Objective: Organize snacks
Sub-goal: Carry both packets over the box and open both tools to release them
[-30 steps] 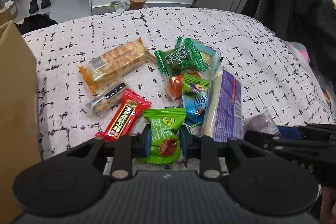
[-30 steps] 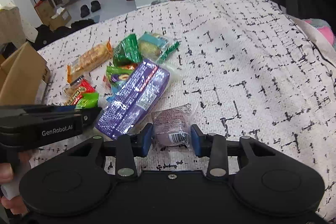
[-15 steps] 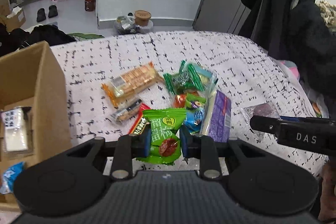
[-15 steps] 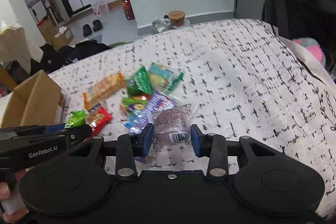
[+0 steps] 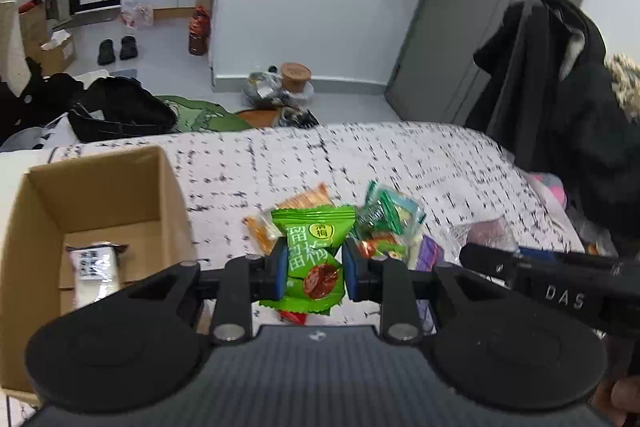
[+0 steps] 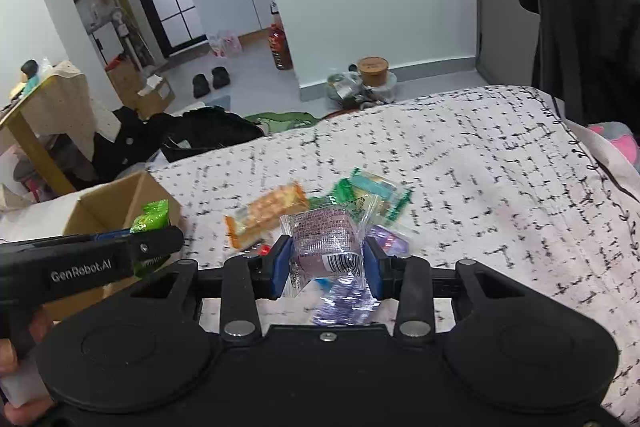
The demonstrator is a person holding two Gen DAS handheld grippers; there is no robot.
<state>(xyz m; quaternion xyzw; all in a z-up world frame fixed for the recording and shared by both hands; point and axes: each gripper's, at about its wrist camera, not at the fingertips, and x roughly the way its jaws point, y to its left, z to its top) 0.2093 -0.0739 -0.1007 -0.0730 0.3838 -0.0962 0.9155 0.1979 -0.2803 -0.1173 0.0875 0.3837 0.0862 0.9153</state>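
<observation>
Both packets have lifted off the bed since a second ago: my left gripper clamps the green plum packet, my right gripper the clear purple packet. One packet lies in the cardboard box at lower left; the snack pile at centre remains.

Both cams ride the 2 grippers, looking forward and down past their own jaws, close above the bed. Left one catches the cardboard box near left. Both share the snack pile, the box and the far doorway, and each sees the other gripper.
</observation>
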